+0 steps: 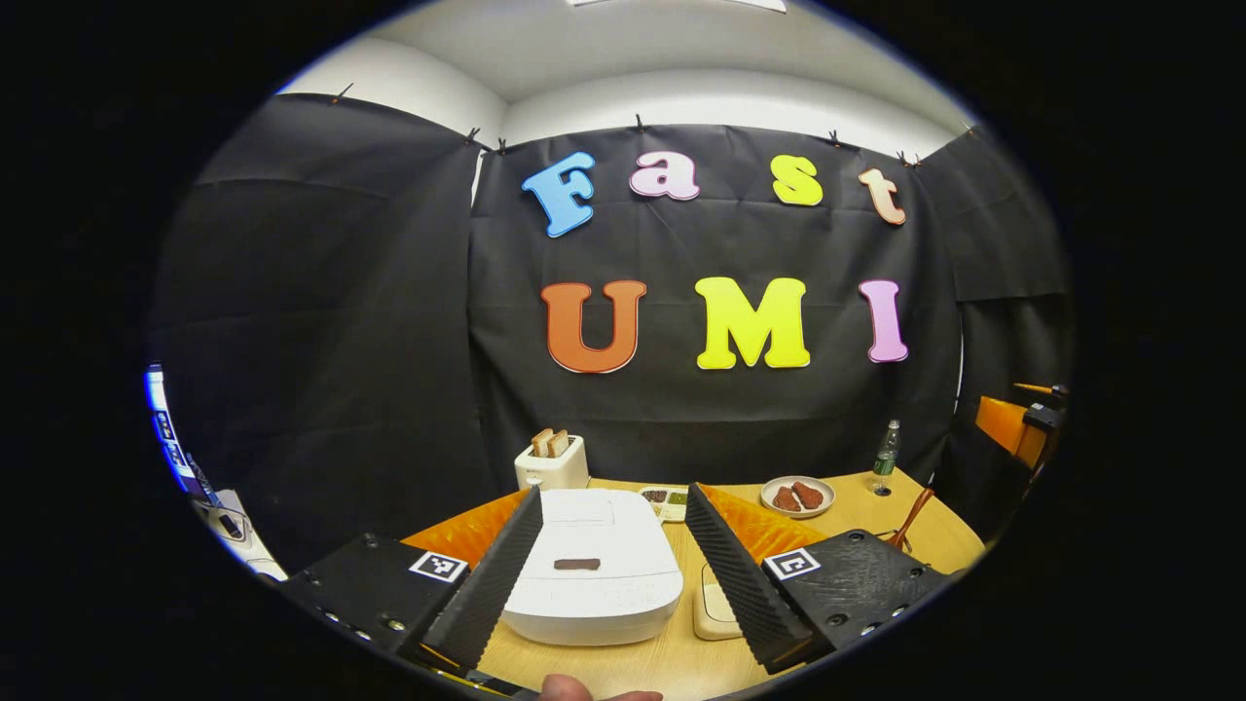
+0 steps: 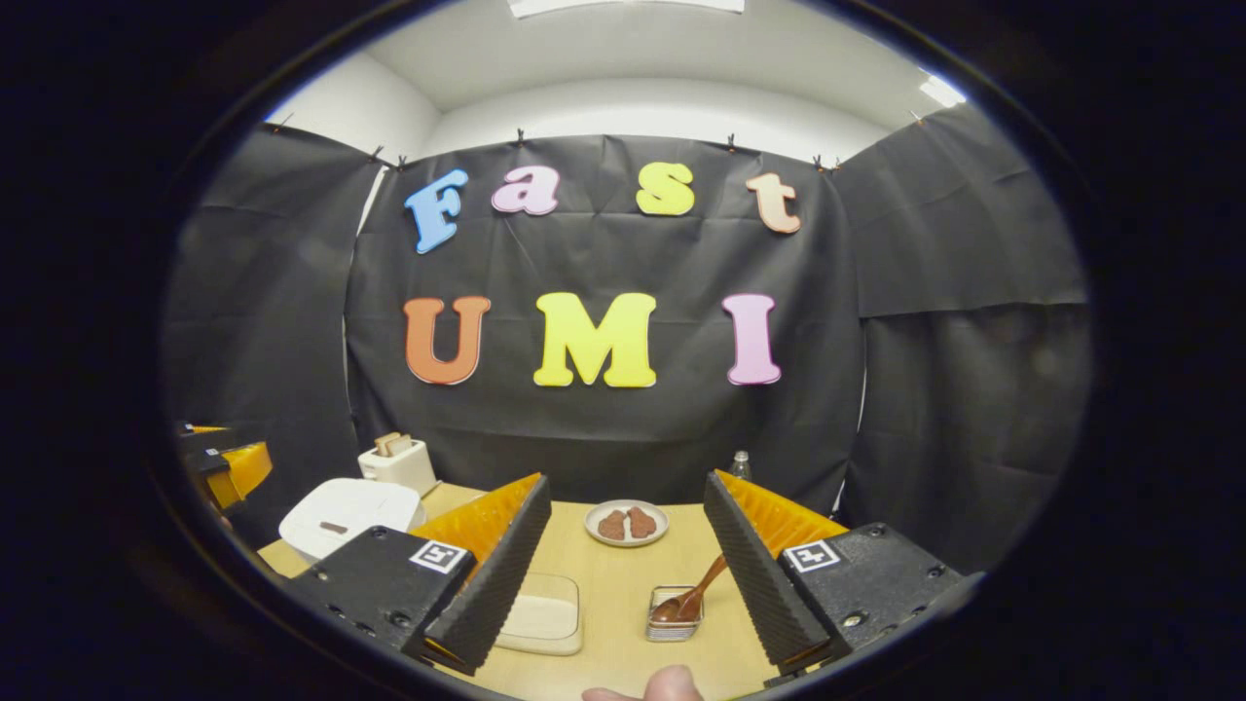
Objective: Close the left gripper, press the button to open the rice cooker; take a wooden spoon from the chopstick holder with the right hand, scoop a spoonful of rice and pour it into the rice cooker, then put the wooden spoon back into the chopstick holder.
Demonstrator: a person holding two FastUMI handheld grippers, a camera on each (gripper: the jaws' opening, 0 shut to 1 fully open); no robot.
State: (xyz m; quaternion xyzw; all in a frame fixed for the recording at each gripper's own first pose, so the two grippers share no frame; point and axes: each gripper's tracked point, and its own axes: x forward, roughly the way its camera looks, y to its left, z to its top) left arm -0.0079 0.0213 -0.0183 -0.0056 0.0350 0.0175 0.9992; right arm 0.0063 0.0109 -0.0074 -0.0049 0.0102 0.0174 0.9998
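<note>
The white rice cooker (image 1: 594, 574) sits with its lid down, a dark button (image 1: 576, 564) on the front of the lid. My left gripper (image 1: 614, 492) hangs open in front of and above it, one finger to either side. In the right gripper view the wooden spoon (image 2: 696, 589) leans in the small metal chopstick holder (image 2: 675, 621), between the fingers of my open right gripper (image 2: 626, 479), which holds nothing. A shallow cream container (image 2: 542, 613) lies left of the holder. The cooker (image 2: 350, 511) also appears at the left of that view.
On the wooden table (image 1: 633, 662) stand a toaster with bread (image 1: 552, 462), a plate of brown food (image 1: 797, 497), a small tray (image 1: 666, 501) and a bottle (image 1: 885, 458). Black cloth walls close the back and sides. The other gripper (image 1: 1022, 428) shows at far right.
</note>
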